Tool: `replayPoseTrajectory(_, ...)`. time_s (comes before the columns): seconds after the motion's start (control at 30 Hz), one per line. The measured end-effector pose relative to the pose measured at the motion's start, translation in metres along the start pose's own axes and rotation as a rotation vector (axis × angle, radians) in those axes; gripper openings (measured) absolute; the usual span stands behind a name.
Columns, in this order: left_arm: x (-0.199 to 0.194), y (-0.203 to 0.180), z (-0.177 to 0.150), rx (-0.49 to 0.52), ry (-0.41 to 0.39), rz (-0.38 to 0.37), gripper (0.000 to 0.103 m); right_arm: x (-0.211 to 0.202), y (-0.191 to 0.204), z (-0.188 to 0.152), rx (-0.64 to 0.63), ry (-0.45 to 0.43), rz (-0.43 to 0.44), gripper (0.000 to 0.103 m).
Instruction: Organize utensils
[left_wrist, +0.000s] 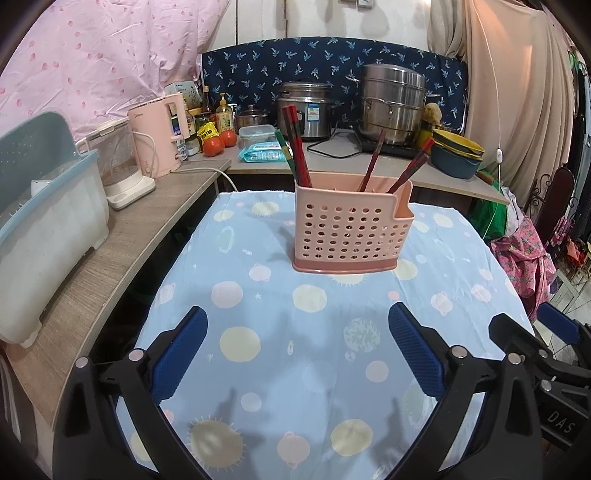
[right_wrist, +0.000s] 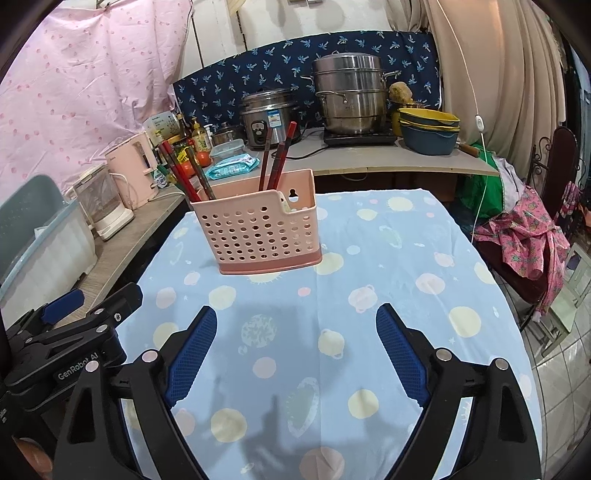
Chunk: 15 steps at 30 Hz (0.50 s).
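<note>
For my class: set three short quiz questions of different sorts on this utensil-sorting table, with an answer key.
1. True or false: the left gripper is shut on a chopstick.
2. Multiple choice: where are the chopsticks? A) flat on the tablecloth B) standing in the pink holder C) in the right gripper
3. Fill the blank: the holder's front wall is full of round ____.

Key
1. False: its jaws stand apart with nothing between them.
2. B: they lean in two groups, one at each end of the holder.
3. holes
</note>
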<state>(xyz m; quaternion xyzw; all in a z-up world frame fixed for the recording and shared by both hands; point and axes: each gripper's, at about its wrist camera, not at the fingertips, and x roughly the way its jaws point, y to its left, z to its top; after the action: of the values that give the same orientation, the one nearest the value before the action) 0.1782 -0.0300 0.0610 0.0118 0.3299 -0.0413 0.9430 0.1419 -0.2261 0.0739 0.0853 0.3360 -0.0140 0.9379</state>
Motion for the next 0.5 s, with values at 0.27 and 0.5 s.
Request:
replayPoseTrajectory(0.27, 0.005, -0.0005, -0.0067, 0.016, 0.02, 0.026, 0.096, 0.0018, 0.0032, -0.0044, -0.027, 0.002, -0.019, 0.096)
replayPoseTrajectory(0.5, 0.008, 0.0016, -0.0074, 0.01, 0.032, 0.034, 0.096, 0.0028, 0.0089, -0.0072, -0.055, -0.009, -0.045, 0.096)
